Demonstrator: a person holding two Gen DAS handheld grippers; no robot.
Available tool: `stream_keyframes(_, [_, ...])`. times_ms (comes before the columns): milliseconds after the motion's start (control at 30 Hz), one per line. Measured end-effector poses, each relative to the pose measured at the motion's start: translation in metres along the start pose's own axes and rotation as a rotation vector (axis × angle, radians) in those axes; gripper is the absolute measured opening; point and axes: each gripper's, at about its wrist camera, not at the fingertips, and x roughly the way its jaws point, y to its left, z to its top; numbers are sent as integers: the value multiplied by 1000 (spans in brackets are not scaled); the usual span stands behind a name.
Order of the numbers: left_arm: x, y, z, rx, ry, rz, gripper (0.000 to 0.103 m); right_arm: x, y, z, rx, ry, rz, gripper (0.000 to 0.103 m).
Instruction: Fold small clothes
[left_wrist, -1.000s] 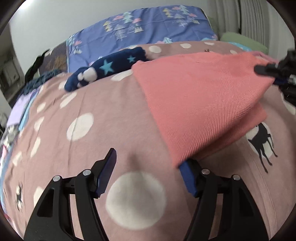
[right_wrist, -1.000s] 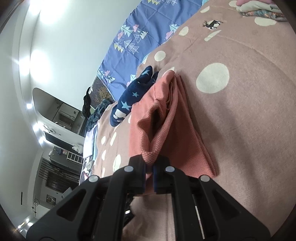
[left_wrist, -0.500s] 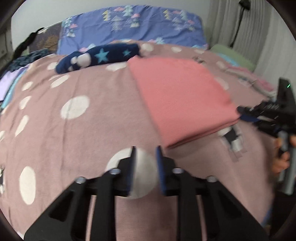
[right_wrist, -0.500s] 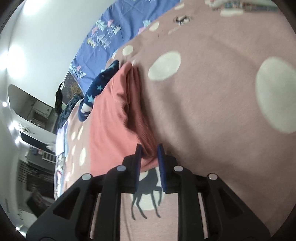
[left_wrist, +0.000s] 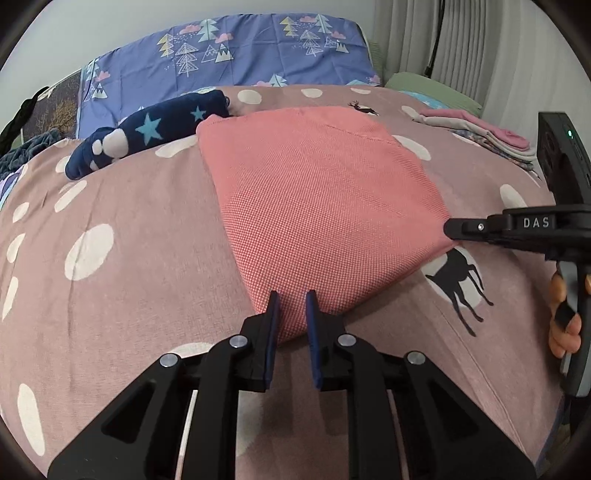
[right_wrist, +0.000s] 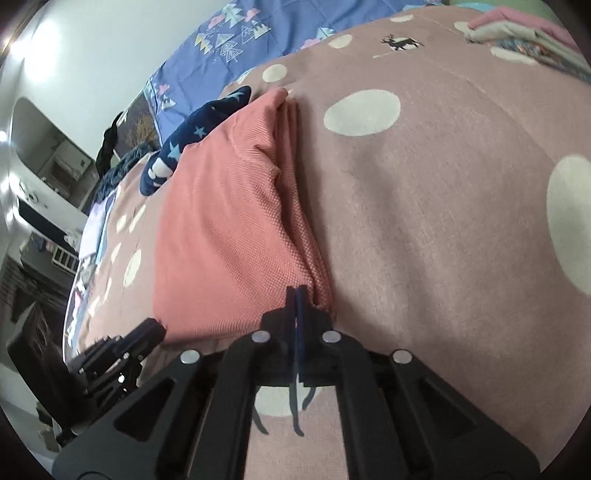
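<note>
Since a second ago, we are seeing the coral knit garment (left_wrist: 317, 206) go from lifted and hanging at one side to lying folded flat on the bedspread (left_wrist: 122, 306), and our left gripper (left_wrist: 291, 306) has gone from wide apart to nearly closed on the garment's near corner. Its blue pads are pinching that corner — the cloth is sitting between them. Our right gripper (right_wrist: 297, 295) is pressing fully shut at the garment's other near corner; from the left wrist view its black tip is meeting the fabric edge, just above the printed black deer (left_wrist: 458, 280), though whether cloth is caught between its fingers is hard to tell. A hand (left_wrist: 563, 317) is wrapping around that gripper's handle at the right edge.

Just beyond the garment's far corner a navy star-patterned piece (left_wrist: 155, 129) is lying, touching it. Farther back, a blue pillow with tree prints (left_wrist: 236, 55) is leaning at the head of the bed, and a stack of folded clothes (left_wrist: 491, 136) is sitting well apart on the far right.
</note>
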Motion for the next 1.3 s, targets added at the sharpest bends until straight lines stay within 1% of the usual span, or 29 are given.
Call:
stream_keyframes(67, [-7,2,6,2,-30,-23,16,-10,11,4,-44,-38,-14,6])
stream_keyframes(133, [-9,5,16,9,-60,-20,17,-16,25,11,-101,-84,-37,8])
stream_keyframes(200, [-7,7,29,8,-86,-9,18,-16,36,21,-133,-103,-43,9])
stream_keyframes(233, [-5,9,34,0,-92,-16,23,-15,39,26,-140,-108,-38,9])
stream_keyframes(267, [-1,12,39,-15,-93,-28,26,-13,43,30,-152,-114,-34,9])
stream_keyframes(333, [12,19,46,-49,-76,-40,27,-1,49,38,-186,-121,-42,9])
stream_keyframes(367, [19,22,46,-61,-63,-41,27,6,50,40,-197,-110,-59,9])
stream_keyframes(433, [36,29,41,-93,-18,-53,27,32,44,43,-186,-44,-145,9])
stream_keyframes(467, [42,31,36,-103,-10,-66,27,42,38,42,-171,-16,-172,7])
stream_keyframes(500, [44,33,35,-111,-12,-83,27,48,34,40,-159,-6,-176,5])
stream_keyframes(567, [41,34,35,-113,-21,-101,29,50,35,38,-169,-18,-183,5])
stream_keyframes(700, [43,30,33,-93,-20,-110,35,55,49,36,-244,4,-273,5])
stream_keyframes(867, [42,38,32,-130,-27,-162,36,53,61,40,-214,48,-351,7])
stream_keyframes(933, [41,44,32,-157,-35,-186,36,47,71,43,-213,40,-383,11])
stream_keyframes(967, [39,45,32,-162,-40,-189,36,44,77,45,-221,20,-397,12])
stream_keyframes(1033, [36,44,32,-158,-50,-186,36,37,91,49,-241,-25,-419,22])
stream_keyframes(1200, [36,44,31,-157,-44,-193,36,50,107,63,-257,-32,-410,23])
stream_keyframes(1300, [36,49,31,-180,-39,-218,36,69,104,69,-238,-15,-416,24])
